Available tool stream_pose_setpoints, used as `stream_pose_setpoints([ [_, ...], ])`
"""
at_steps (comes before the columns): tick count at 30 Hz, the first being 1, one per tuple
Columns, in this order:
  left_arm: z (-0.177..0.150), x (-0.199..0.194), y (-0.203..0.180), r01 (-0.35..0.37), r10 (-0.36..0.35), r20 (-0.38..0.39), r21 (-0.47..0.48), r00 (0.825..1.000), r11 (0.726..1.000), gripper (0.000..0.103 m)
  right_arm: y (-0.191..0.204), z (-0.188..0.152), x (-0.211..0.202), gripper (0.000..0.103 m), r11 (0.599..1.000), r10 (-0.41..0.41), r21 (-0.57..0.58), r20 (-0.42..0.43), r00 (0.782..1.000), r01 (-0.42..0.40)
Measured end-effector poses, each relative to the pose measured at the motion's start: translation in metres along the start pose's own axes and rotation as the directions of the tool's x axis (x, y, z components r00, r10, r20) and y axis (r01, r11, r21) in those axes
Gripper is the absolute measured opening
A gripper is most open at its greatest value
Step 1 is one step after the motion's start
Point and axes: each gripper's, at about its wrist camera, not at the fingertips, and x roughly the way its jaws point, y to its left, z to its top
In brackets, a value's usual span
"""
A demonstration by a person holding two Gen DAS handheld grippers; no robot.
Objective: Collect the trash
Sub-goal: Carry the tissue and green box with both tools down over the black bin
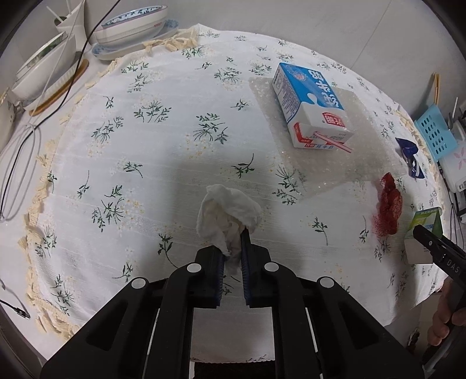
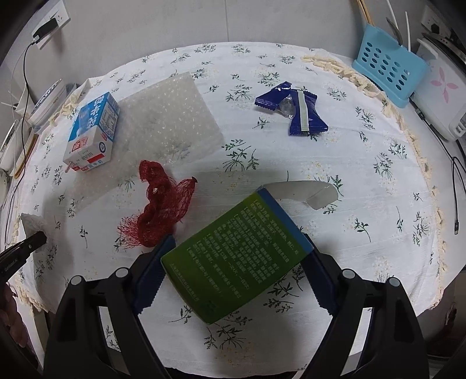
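Observation:
My left gripper (image 1: 233, 247) is shut on a crumpled white tissue (image 1: 230, 210) that sticks up from its tips above the floral tablecloth (image 1: 145, 163). My right gripper (image 2: 238, 242) stands wide, with both pads pressed on the edges of a green cardboard box (image 2: 236, 256), which is tilted with its white flap open. A red mesh net (image 2: 163, 207) lies just left of that box. Farther back are a blue-and-white milk carton (image 2: 93, 134) on a bubble-wrap sheet (image 2: 171, 116) and blue wrappers (image 2: 291, 108).
Stacked bowls (image 1: 131, 26) and cables sit off the cloth at the far left. A blue perforated basket (image 2: 387, 67) and a white appliance (image 2: 442, 96) stand at the far right. A wall socket (image 2: 49, 23) with a plug is behind.

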Motion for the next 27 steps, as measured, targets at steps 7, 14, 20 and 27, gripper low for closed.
stream_pose_setpoints([
  [7,-0.005,-0.013,-0.011,0.018,-0.019,0.018,0.020,1.000,1.000,0.009,0.003,-0.005,-0.019,0.081,1.000,0.006,-0.022,0.029,1.000,-0.005],
  [14,-0.021,-0.024,-0.025,0.048,-0.049,0.022,0.043,0.999,0.998,0.009,0.003,-0.017,-0.035,0.081,0.999,0.006,-0.035,0.048,0.999,-0.005],
  [20,-0.039,-0.027,-0.041,0.072,-0.073,0.005,0.073,0.997,0.995,0.009,0.000,-0.031,-0.046,0.081,0.999,0.015,-0.041,0.055,0.998,-0.013],
  [27,-0.061,-0.029,-0.062,0.098,-0.097,-0.016,0.108,0.995,0.989,0.009,-0.006,-0.048,-0.059,0.081,0.999,0.019,-0.043,0.065,0.998,-0.016],
])
